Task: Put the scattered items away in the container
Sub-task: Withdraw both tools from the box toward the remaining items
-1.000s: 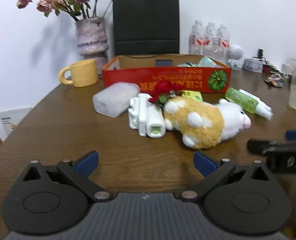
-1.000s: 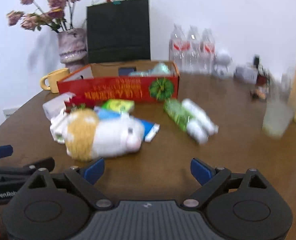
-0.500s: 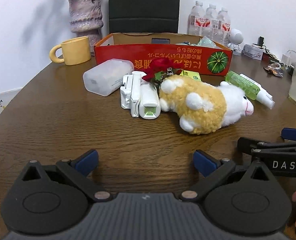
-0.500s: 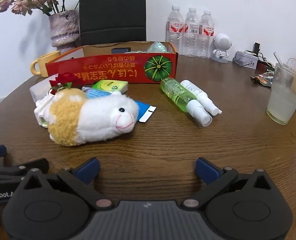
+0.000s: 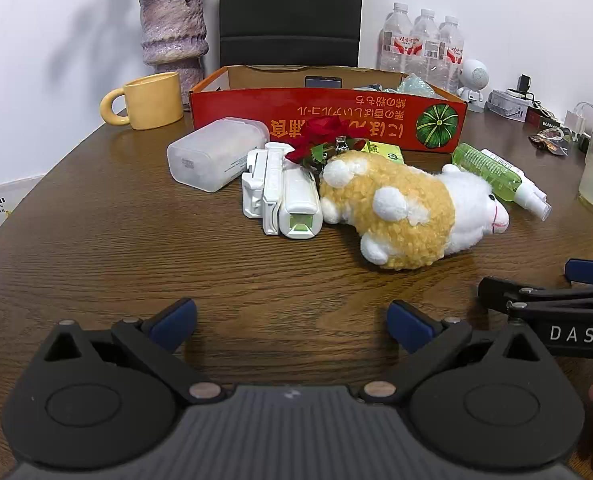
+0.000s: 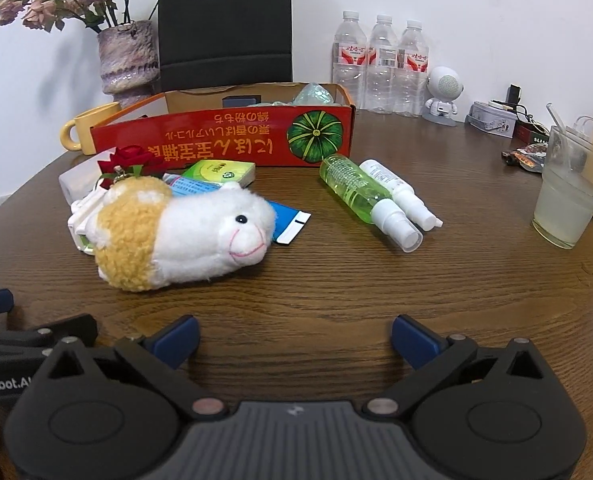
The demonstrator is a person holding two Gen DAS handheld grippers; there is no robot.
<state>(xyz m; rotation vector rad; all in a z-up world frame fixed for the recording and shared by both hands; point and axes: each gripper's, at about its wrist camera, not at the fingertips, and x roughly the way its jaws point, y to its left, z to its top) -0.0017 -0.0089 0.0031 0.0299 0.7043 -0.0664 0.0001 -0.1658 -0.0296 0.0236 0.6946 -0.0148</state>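
A red cardboard box [image 5: 328, 120] [image 6: 224, 140] stands open at the back of the brown table. In front of it lie a white and tan plush sheep [image 5: 408, 208] [image 6: 184, 232], a white plastic device [image 5: 284, 196], a frosted plastic case [image 5: 216, 152], a red rose clip [image 5: 320, 136] [image 6: 130, 158], a green packet [image 6: 220, 170], a blue and white tube [image 6: 288, 224], a green spray bottle [image 6: 364, 196] and a white spray bottle [image 6: 400, 192]. My left gripper [image 5: 292, 324] is open and empty, well short of the white device. My right gripper [image 6: 294, 340] is open and empty, short of the sheep.
A yellow mug [image 5: 152, 100] and a purple vase [image 5: 174, 32] stand left of the box. Water bottles [image 6: 380, 64], a small white robot figure [image 6: 442, 96] and clutter sit at the back right. A glass of cloudy drink [image 6: 568, 196] stands at the right.
Both grippers have tilted down and come a little closer to the items, and the views have steadied. The items have not moved. Both jaws stay open.
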